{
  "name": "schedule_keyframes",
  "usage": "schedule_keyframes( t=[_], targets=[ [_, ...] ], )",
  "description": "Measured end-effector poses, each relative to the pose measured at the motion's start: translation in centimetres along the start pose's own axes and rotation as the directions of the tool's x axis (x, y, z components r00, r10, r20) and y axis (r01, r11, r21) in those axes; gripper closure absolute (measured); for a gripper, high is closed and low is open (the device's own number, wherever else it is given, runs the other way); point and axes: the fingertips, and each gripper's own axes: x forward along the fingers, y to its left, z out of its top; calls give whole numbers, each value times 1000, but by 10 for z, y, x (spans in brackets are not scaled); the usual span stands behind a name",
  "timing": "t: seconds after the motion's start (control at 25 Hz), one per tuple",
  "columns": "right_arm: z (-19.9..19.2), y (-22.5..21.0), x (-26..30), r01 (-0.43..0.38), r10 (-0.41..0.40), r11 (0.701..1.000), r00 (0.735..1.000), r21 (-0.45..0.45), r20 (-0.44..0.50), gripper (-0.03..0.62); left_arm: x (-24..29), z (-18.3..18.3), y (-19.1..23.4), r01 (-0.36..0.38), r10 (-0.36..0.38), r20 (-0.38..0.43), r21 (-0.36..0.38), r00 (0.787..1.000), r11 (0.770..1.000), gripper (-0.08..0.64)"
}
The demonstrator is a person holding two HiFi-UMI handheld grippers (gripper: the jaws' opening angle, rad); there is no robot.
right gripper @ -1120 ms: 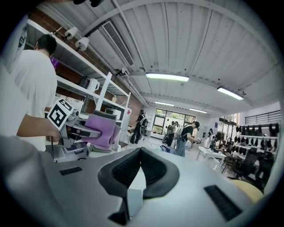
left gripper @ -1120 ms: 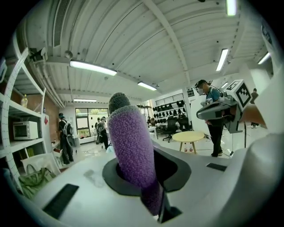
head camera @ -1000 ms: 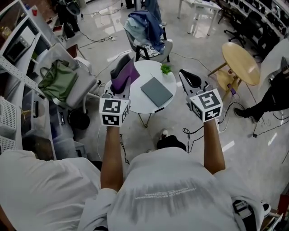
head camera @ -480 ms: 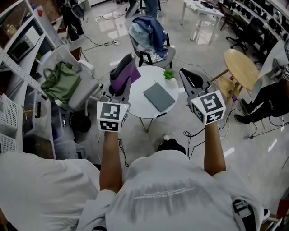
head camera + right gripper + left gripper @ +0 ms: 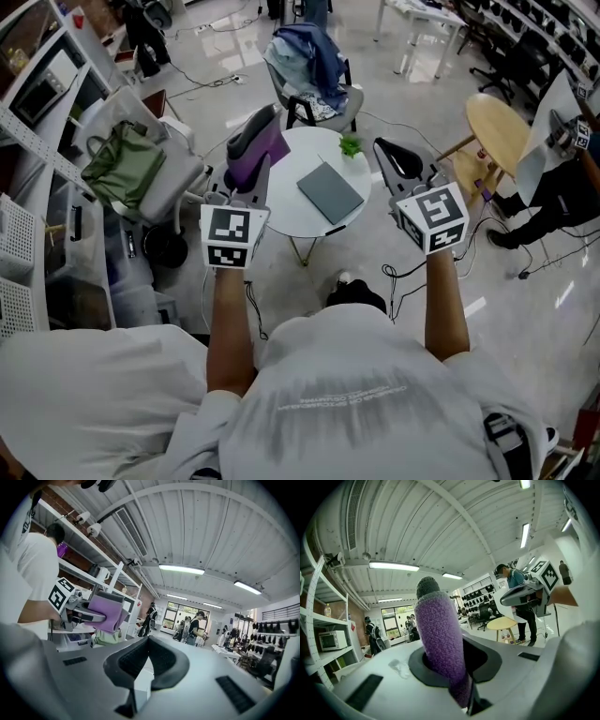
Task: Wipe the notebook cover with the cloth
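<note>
A grey notebook (image 5: 329, 191) lies closed on a small round white table (image 5: 291, 214) on the floor below me. My left gripper (image 5: 251, 128) is held up left of the table, shut on a purple cloth (image 5: 261, 152). In the left gripper view the cloth (image 5: 438, 634) stands folded between the dark pads. My right gripper (image 5: 386, 152) hovers right of the table with its pads together and nothing in them; the right gripper view shows only room between its pads (image 5: 123, 660). Both grippers are well above the notebook.
A small green plant (image 5: 350, 144) stands at the table's far edge. Behind it is a chair (image 5: 317, 94) heaped with clothes. Left are a green bag (image 5: 120, 167) and metal shelves (image 5: 37, 112). Right are a round wooden table (image 5: 499, 129) and a person (image 5: 561, 183).
The head view has shifted slightly; both grippers stay raised at about the same spots. A person with a white sheet has come further into view at the right edge.
</note>
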Motion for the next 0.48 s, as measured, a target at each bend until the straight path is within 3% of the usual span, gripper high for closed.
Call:
schedule_keyframes(
  t=[0.48],
  targets=[
    [-2, 1, -5, 1, -1, 1000, 1000, 2, -12, 591, 0, 1, -3, 4, -4, -9, 1, 1000, 1000, 506]
  ],
)
